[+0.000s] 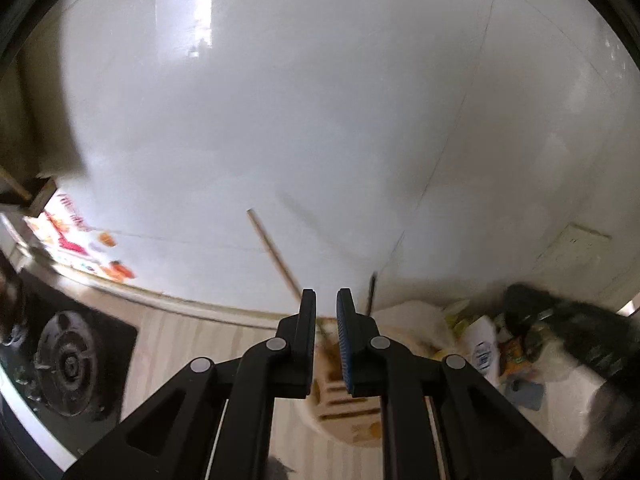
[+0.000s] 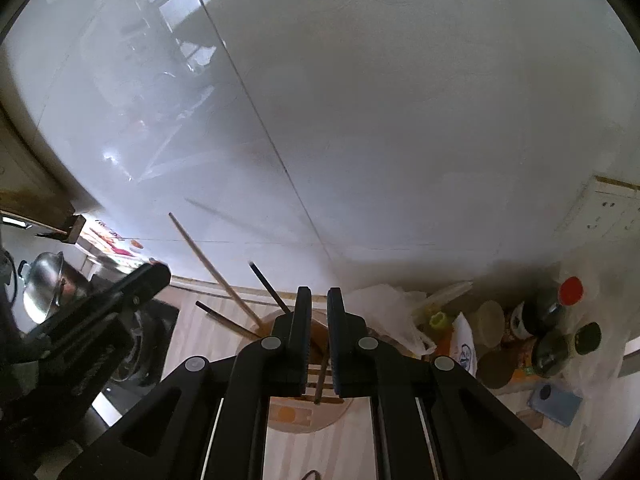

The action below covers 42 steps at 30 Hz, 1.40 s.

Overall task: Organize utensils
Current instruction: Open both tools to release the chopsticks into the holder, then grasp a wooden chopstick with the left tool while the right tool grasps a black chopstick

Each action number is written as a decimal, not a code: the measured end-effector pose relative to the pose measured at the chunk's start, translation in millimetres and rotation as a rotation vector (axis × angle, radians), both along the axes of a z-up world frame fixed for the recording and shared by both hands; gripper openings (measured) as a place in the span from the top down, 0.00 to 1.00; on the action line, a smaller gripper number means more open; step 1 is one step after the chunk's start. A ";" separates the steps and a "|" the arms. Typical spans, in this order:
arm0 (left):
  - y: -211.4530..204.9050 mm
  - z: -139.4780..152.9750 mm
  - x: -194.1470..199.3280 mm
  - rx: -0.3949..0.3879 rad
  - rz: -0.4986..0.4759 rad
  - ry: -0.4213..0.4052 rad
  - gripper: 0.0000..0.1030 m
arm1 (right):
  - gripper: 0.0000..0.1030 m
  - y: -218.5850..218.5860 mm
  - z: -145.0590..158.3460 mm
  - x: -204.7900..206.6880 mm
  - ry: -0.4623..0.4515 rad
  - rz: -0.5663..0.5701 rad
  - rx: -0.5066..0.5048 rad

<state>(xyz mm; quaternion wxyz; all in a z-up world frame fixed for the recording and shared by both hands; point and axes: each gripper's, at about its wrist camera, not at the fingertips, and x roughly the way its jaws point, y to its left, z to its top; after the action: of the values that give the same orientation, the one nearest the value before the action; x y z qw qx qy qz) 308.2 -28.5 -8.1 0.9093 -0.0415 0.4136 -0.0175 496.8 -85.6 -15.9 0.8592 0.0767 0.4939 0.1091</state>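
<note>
A cream slotted utensil holder [image 1: 336,412] [image 2: 288,416] stands on the pale wooden counter, right under both grippers. A light wooden chopstick [image 1: 272,252] [image 2: 208,264] and a dark chopstick [image 1: 372,292] [image 2: 266,284] lean out of it against the tiled wall. My left gripper [image 1: 326,294] is open by a narrow gap. A brown stick [image 1: 326,340] shows below that gap, touching neither pad. My right gripper [image 2: 319,292] is barely open. A thin dark stick [image 2: 321,376] runs along its slit with light on both sides. The left tool's black body [image 2: 120,300] is close at the left.
A gas hob [image 1: 64,356] and a steel wok [image 2: 44,280] lie to the left. Plastic bags [image 2: 392,308], sauce bottles [image 2: 560,300], a blue sponge [image 2: 556,400] and a wall socket [image 2: 608,208] crowd the right. The white tiled wall [image 2: 360,120] rises just behind the holder.
</note>
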 end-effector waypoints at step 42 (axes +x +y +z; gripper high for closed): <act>-231.4 -303.0 -137.5 0.161 -0.200 0.596 0.62 | 0.86 -225.1 -327.1 -267.4 0.549 -0.360 -0.228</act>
<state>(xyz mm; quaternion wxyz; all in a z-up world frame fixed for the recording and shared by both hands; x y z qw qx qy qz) 170.7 -259.9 -311.1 0.7425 0.0680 0.6636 -0.0611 229.4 -310.7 -343.0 0.7030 0.0926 0.6940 -0.1249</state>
